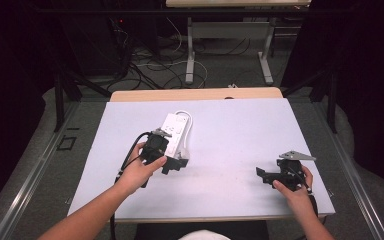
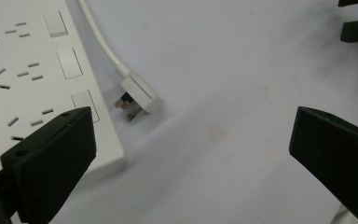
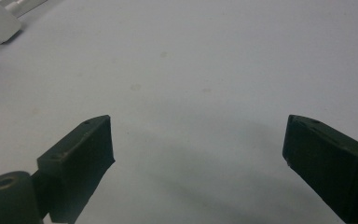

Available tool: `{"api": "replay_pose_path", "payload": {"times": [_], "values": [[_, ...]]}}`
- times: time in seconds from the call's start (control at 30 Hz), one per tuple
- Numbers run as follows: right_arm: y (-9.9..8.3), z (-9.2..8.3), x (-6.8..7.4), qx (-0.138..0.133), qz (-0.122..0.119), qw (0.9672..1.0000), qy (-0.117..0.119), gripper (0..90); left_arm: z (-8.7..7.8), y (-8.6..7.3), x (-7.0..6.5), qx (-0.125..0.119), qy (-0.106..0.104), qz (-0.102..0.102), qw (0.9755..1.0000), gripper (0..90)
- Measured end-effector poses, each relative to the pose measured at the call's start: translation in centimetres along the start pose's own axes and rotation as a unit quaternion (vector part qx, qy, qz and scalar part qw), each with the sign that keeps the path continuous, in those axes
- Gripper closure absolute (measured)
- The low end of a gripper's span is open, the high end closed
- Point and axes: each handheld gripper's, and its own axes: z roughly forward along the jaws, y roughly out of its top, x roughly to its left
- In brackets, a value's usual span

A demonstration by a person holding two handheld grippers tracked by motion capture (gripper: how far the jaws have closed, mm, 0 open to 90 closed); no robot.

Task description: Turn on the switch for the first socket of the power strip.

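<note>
- High view: your left tool [image 1: 172, 162] sits over the near end of the power strip [image 1: 175, 131], which lies at an angle on the left half of the white surface [image 1: 240, 130].
- Left gripper view: your left tool [image 2: 191, 154] has its jaws spread wide with nothing between them; one jaw hangs over the strip's [image 2: 32, 79] near corner, the other stands well off over bare surface.
- The plug [image 2: 137, 95] lies on the surface just beside the strip's long edge, prongs toward the strip, its white cord [image 2: 100, 39] running away from it.
- High view: your right tool [image 1: 267, 176] rests at the right side of the surface, well apart from the strip.
- Right gripper view: your right tool [image 3: 198, 154] is spread too, empty, over bare surface [image 3: 205, 60].
</note>
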Motion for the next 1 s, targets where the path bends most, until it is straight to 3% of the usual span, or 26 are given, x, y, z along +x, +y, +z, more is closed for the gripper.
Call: {"api": "replay_pose_path", "payload": {"times": [0.23, 0.33, 0.43, 0.5, 0.53, 0.63, 0.7, 1.0], "values": [[0.0, 0.0, 0.0, 0.000, -0.001, 1.0000, 0.000, 7.9, -0.8, -1.6, 0.5, -0.004, 0.016, -0.012, 0.9998, 0.6], [0.0, 0.0, 0.0, 0.001, 0.002, 1.0000, 0.000, 7.9, -1.3, -2.1, 1.0, -0.001, 0.025, -0.003, 0.9997, 1.3], [0.0, 0.0, 0.1, 0.000, 0.004, 1.0000, 0.000, 7.9, -1.8, -2.8, 1.3, -0.012, 0.023, -0.018, 0.9995, 1.3], [0.0, 0.0, 0.1, -0.001, 0.006, 1.0000, 0.001, 7.9, -2.2, -3.2, 1.6, -0.021, 0.030, -0.012, 0.9993, 1.3], [0.0, 0.0, 0.1, 0.000, 0.006, 1.0000, 0.001, 7.9, -2.3, -3.5, 1.6, -0.030, 0.029, -0.022, 0.9989, 1.3], [0.0, 0.0, 0.1, -0.001, 0.004, 1.0000, 0.001, 7.9, -2.8, -4.2, 2.1, -0.034, 0.041, -0.024, 0.9983, 1.3], [0.0, 0.0, 0.1, -0.001, 0.004, 1.0000, 0.001, 7.9, -3.0, -4.6, 2.3, -0.045, 0.041, -0.040, 0.9973, 1.3], [0.0, 0.0, 0.1, -0.001, 0.006, 1.0000, 0.001, 7.9, -4.1, -6.3, 3.9, -0.063, 0.057, -0.067, 0.9941, 1.6]]}}
